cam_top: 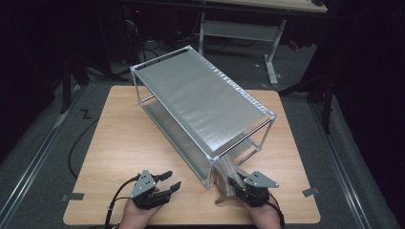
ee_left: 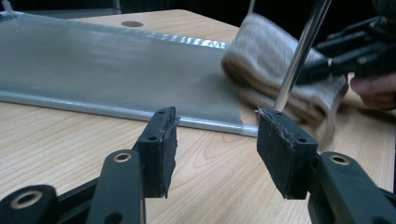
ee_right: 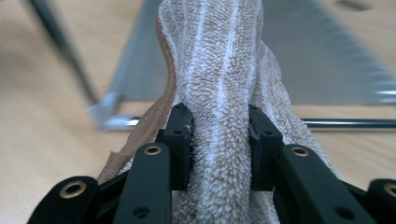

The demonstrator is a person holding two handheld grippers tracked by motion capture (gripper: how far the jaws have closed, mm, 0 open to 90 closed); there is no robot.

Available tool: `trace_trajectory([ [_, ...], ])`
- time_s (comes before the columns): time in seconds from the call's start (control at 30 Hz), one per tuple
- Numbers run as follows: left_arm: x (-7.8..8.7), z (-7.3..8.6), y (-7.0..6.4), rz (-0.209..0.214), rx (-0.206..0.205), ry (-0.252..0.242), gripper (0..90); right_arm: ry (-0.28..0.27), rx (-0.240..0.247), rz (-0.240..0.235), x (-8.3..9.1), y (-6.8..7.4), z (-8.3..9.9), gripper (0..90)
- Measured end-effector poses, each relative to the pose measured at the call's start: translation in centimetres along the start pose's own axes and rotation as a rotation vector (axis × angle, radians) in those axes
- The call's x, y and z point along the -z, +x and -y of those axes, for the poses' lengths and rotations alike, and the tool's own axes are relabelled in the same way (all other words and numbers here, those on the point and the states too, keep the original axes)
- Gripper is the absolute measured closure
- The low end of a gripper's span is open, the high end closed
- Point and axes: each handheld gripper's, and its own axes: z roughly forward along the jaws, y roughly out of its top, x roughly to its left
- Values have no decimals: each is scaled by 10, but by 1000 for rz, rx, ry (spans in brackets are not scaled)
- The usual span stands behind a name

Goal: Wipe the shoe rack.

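Observation:
A folded beige towel (cam_top: 226, 175) lies at the near end of a two-shelf metal rack (cam_top: 200, 98), partly on the lower shelf. My right gripper (cam_top: 237, 182) is shut on the towel (ee_right: 219, 84), its pads pressing the thick fold from both sides. In the left gripper view the towel (ee_left: 271, 65) rests behind the rack's corner post, with the right gripper (ee_left: 327, 63) at its far side. My left gripper (cam_top: 169, 183) hovers open over the wooden table (cam_top: 119, 143) left of the rack's near corner, nothing between its fingers (ee_left: 161, 144).
The rack stands diagonally across the table, its top shelf bare. Its thin corner post (ee_left: 299, 51) rises just ahead of my left gripper. Tape marks (cam_top: 72, 196) sit at the table's near corners. A desk frame (cam_top: 267, 33) stands beyond the table.

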Motion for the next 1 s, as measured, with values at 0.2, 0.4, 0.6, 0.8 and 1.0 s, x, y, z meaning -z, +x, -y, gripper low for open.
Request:
trace_trajectory([
  [0.2, -3, -1, -1, 11, 1, 1, 479, -109, -72, 123, 22, -22, 2, 666],
  [0.4, -5, -1, -1, 19, 0, 4, 478, -194, -106, 209, 45, -36, 2, 666],
  [0.6, -6, -1, -1, 25, -2, 8, 479, -294, -122, 270, 72, -44, -3, 668],
  [0.8, -8, -1, -1, 27, -2, 12, 479, -389, -117, 287, 96, -44, -16, 668],
  [1.0, -8, 0, -2, 27, 7, 12, 479, -463, -80, 249, 111, -31, -38, 667],
])
